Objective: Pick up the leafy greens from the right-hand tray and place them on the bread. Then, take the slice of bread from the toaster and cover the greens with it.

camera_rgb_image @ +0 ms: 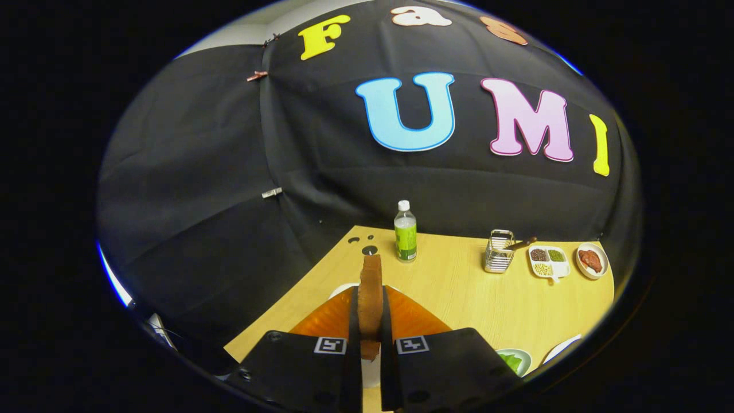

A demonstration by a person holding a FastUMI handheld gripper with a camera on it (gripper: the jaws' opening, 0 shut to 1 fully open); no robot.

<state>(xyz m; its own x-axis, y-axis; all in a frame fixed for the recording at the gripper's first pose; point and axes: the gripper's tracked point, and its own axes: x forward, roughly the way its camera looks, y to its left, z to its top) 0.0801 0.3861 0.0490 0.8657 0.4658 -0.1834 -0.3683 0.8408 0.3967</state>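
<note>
My gripper (pixel 370 321) is shut on a slice of brown bread (pixel 370 287), which stands on edge between the two fingers and sticks out ahead of them, lifted above the wooden table (pixel 459 298). Below the fingers lies a white plate (pixel 343 288), mostly hidden. To the right of the fingers, close by, a pale green dish holds leafy greens (pixel 512 361).
Beyond the bread stands a green-labelled bottle (pixel 405 231). Farther right are a wire basket with a utensil (pixel 499 252), a white divided dish of beans (pixel 549 262) and a small plate of meat (pixel 591 261). A white plate rim (pixel 562 348) lies near the greens.
</note>
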